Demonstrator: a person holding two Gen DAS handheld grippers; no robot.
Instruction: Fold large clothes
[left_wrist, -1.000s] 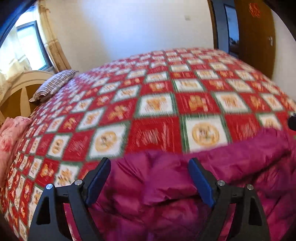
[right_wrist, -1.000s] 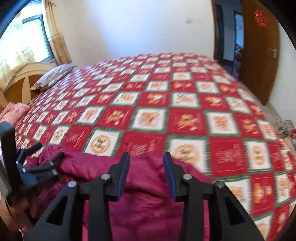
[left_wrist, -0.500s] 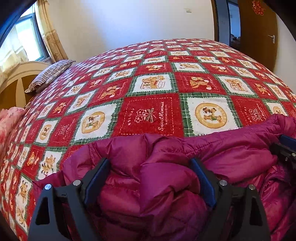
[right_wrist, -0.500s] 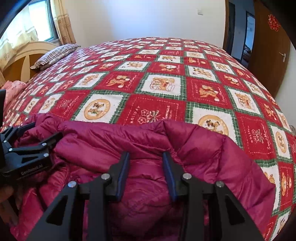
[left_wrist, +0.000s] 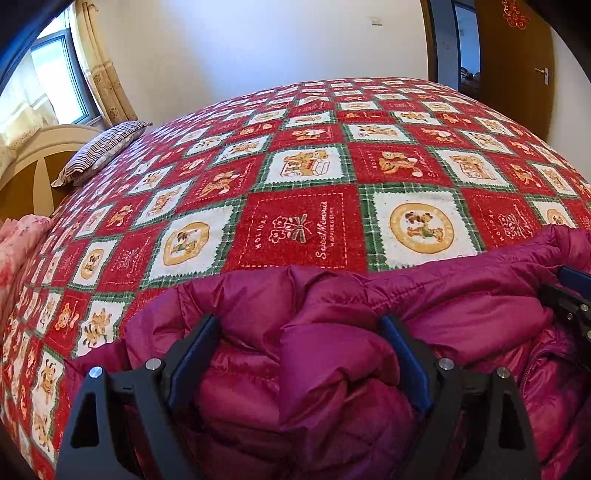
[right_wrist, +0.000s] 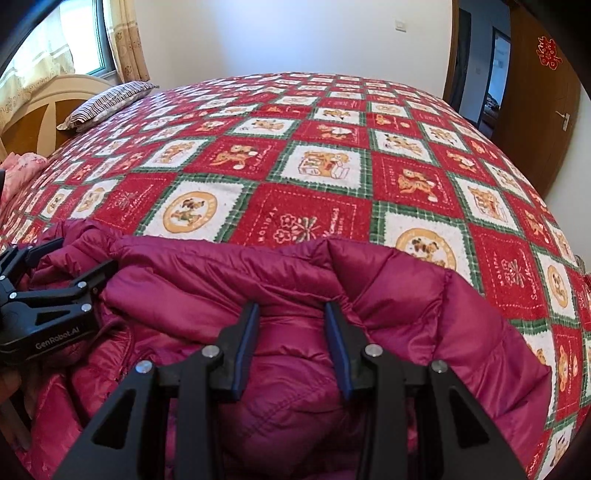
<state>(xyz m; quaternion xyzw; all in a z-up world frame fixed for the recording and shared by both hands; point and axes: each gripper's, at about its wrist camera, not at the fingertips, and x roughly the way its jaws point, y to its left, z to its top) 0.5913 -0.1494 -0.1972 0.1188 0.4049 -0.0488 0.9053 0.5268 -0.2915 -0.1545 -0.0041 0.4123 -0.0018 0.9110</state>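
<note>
A magenta down jacket (left_wrist: 461, 314) lies bunched on the near edge of the red patchwork bed quilt (left_wrist: 303, 221). My left gripper (left_wrist: 299, 325) stands wide, its pads pressed against a thick folded bulge of the jacket. In the right wrist view the jacket (right_wrist: 424, 306) spreads across the foreground, and my right gripper (right_wrist: 291, 308) is shut on a narrower pinch of it, with creases running from its tips. Each gripper shows in the other's view: the right gripper (left_wrist: 569, 291) at the right edge, the left gripper (right_wrist: 70, 258) at the left, both on the jacket's upper edge.
The quilt covers the whole bed beyond the jacket. A striped pillow (left_wrist: 99, 151) lies by the wooden headboard (left_wrist: 33, 166) at far left, with pink bedding (left_wrist: 18, 243) near it. A brown door (right_wrist: 535, 110) stands at the right.
Both grippers have come down with the jacket, which now rests lower on the quilt and fills more of each view. The jaws have kept their widths.
</note>
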